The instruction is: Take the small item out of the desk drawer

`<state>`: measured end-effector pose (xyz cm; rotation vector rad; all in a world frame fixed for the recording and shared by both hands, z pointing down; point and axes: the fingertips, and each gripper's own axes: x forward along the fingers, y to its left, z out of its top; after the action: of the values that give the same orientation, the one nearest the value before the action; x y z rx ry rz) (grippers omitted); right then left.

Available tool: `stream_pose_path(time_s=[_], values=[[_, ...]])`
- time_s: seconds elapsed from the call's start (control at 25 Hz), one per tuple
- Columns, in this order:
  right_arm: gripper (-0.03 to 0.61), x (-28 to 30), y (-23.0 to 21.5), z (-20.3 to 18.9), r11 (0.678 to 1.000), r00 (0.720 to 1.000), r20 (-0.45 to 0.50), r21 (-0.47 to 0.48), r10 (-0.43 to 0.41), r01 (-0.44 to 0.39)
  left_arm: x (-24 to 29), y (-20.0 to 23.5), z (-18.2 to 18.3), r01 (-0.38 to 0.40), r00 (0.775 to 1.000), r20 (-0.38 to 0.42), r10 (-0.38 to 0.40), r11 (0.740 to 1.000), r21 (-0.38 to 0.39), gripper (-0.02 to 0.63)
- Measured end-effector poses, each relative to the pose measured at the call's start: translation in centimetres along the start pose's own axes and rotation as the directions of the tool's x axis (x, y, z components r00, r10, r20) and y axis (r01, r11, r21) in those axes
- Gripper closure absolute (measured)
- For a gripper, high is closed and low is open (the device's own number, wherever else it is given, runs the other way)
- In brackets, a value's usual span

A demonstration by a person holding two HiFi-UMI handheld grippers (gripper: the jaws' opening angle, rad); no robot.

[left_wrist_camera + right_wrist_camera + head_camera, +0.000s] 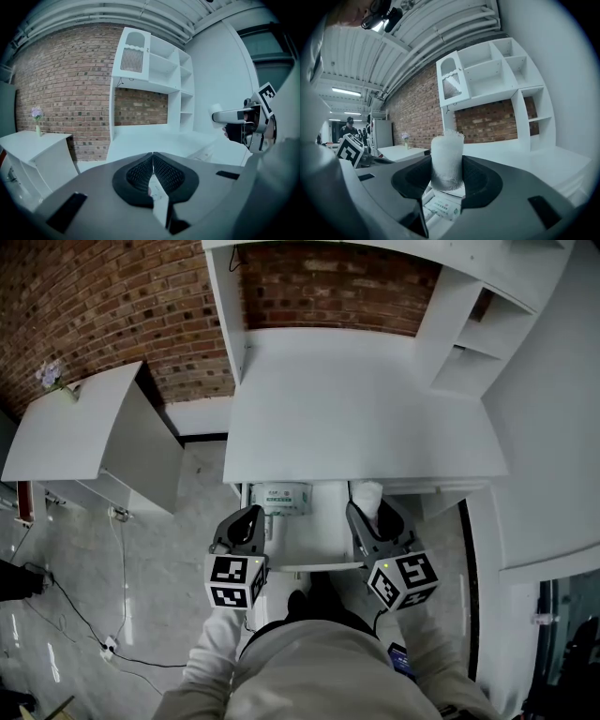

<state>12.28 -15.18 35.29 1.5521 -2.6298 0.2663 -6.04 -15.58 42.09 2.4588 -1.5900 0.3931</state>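
The drawer [319, 565] stands pulled out under the front edge of the white desk [356, 409]. In it lies a white-and-green packet [281, 498], also seen below the jaws in the right gripper view [439, 206]. My right gripper [375, 512] is shut on a small white gauze roll [367, 493], held upright between the pads [446, 161] above the drawer's right side. My left gripper [244, 519] hovers over the drawer's left side, its jaws shut on nothing [153, 155]. The left gripper view shows the right gripper [220, 115] with the roll at its tip.
A white hutch with open shelves [469, 343] rises at the desk's back right against a brick wall. A low white cabinet [94, 427] stands to the left, with a cable [84, 615] on the grey floor. The person's legs are below the drawer.
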Motion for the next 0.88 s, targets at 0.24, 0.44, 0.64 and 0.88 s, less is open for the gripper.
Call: stream_pose_path(time_s=[0.24, 0.44, 0.64, 0.88], values=[[0.374, -2.1, -1.1, 0.1, 0.997, 0.996, 0.028, 0.009, -0.079, 0.079, 0.0, -0.7, 0.4, 0.022, 1.0, 0.01, -0.022, 1.0, 0.008, 0.595], [0.376, -3.5, -1.8, 0.3, 0.992, 0.991, 0.054, 0.03, -0.122, 0.121, -0.2, -1.4, 0.5, 0.041, 0.999, 0.006, -0.042, 0.999, 0.011, 0.595], [0.376, -4.4, -2.0, 0.3, 0.989, 0.987, 0.064, 0.026, -0.15, 0.148, -0.3, -1.6, 0.8, 0.052, 0.998, 0.018, -0.052, 0.999, 0.017, 0.595], [0.376, -5.1, -2.1, 0.4, 0.985, 0.983, 0.08, 0.04, -0.168, 0.165, -0.6, -1.9, 1.0, 0.059, 0.998, 0.02, -0.059, 0.998, 0.019, 0.595]])
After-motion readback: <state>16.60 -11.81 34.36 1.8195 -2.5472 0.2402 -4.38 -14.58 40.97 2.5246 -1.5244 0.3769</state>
